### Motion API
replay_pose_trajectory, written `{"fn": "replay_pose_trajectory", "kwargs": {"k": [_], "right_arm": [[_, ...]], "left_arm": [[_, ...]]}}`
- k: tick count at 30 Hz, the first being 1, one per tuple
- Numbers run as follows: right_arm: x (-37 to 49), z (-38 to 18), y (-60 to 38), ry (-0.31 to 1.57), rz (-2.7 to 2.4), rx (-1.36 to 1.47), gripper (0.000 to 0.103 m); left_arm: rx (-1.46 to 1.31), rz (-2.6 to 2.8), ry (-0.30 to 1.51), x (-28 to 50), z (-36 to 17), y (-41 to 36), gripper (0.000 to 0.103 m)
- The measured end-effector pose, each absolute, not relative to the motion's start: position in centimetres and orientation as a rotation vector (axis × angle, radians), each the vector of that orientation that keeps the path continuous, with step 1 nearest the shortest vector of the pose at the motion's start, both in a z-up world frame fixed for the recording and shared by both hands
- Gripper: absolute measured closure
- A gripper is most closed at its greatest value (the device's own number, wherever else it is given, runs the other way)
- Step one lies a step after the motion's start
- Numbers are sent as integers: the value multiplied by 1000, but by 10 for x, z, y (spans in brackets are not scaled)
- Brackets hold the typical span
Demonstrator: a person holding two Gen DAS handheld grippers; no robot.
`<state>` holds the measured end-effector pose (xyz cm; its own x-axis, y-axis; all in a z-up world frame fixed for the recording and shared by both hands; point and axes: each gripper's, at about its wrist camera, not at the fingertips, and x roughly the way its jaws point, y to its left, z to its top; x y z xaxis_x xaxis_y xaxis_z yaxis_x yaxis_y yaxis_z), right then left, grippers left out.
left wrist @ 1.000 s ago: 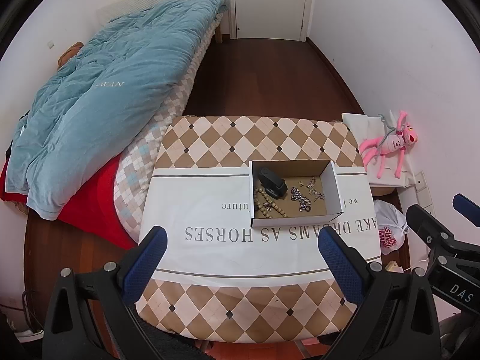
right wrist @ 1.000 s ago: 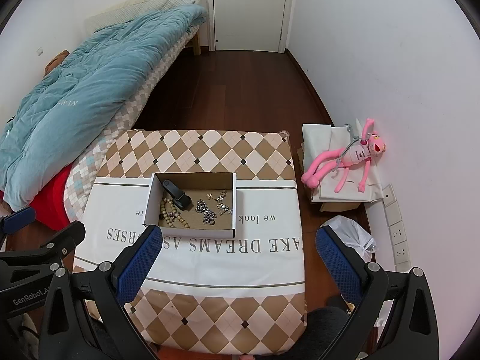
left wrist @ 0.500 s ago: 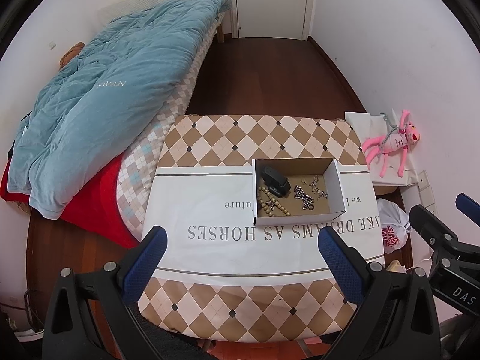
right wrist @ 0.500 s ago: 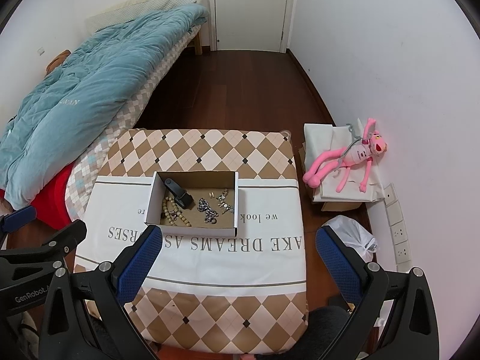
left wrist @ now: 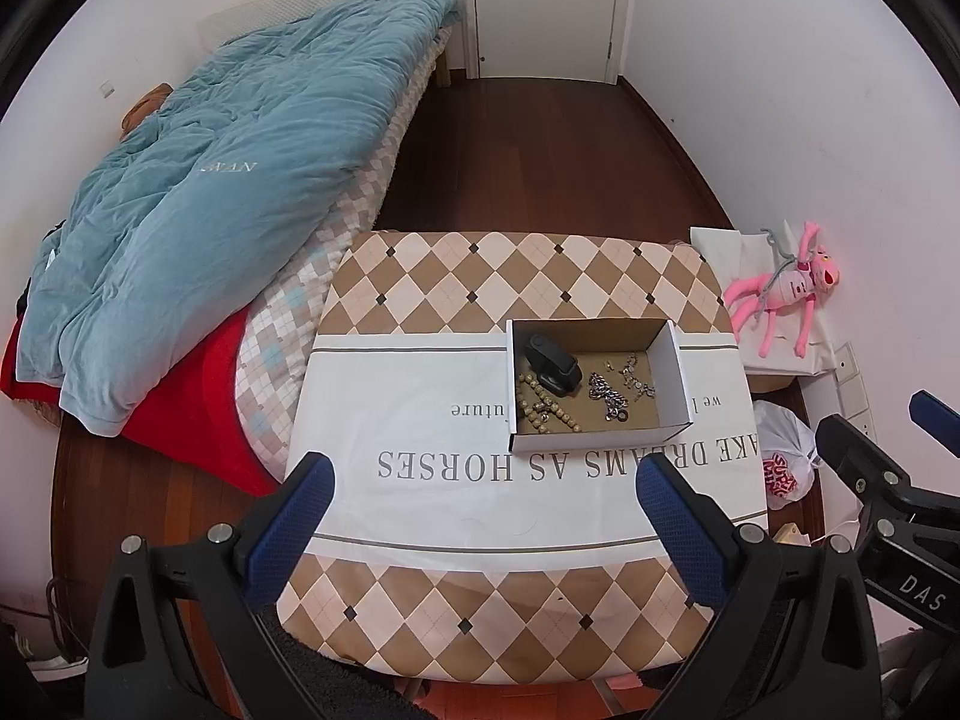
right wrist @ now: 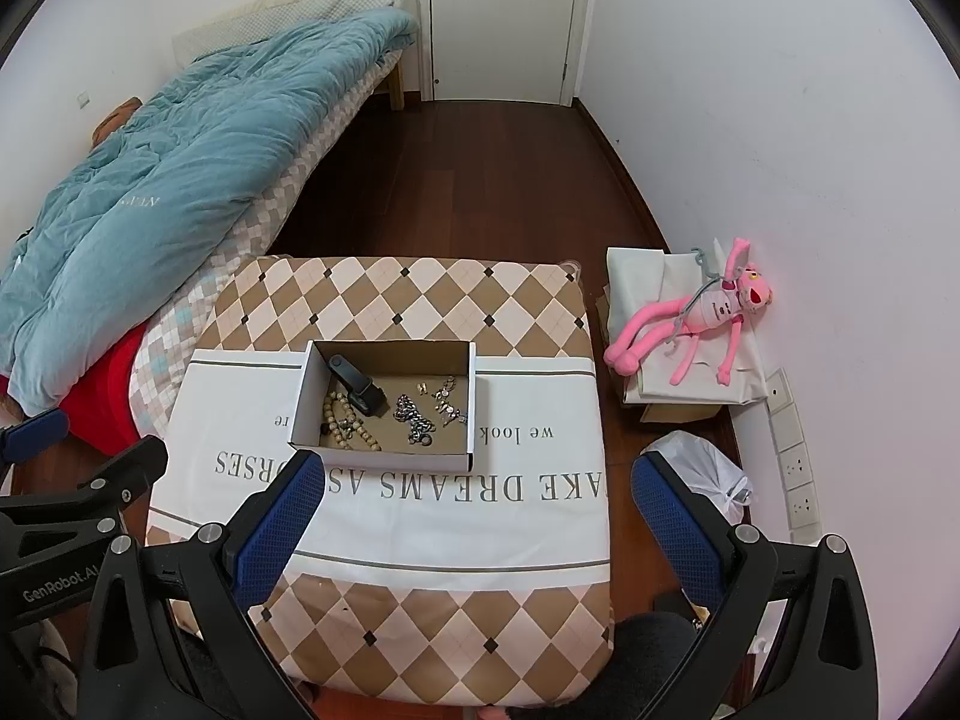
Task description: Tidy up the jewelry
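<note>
An open cardboard box (left wrist: 675,375) (right wrist: 300,405) sits on a table covered with a checked cloth (left wrist: 480,276) (right wrist: 420,294). Inside lie a black watch (left wrist: 551,365) (right wrist: 358,385), a beaded bracelet (left wrist: 543,411) (right wrist: 345,423), a silver chain (left wrist: 607,396) (right wrist: 414,417) and small charms (left wrist: 636,375) (right wrist: 447,402). My left gripper (left wrist: 483,516) is open and empty, held high above the table's near side. My right gripper (right wrist: 477,510) is open and empty, also above the near side, right of the box.
A bed with a blue duvet (left wrist: 228,180) (right wrist: 180,150) stands at the left. A pink plush toy (left wrist: 786,294) (right wrist: 702,318) lies on white bags by the right wall. A white plastic bag (left wrist: 780,456) (right wrist: 699,468) sits on the floor. A door (right wrist: 504,18) is at the back.
Both grippers have shifted slightly left and back, so the table and box sit a little further right in view. The jaws stay open.
</note>
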<state>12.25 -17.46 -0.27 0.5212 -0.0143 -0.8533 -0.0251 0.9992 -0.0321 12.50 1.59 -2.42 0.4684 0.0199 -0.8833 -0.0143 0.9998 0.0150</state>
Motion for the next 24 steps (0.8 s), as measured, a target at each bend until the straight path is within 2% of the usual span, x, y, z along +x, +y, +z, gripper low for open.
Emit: {"fn": "replay_pose_trajectory", "kwargs": {"k": [24], "right_arm": [[122,-7,-178,1030,11,-48,0]], "left_arm": [[-5,22,1072,125,-16,16,0]]}}
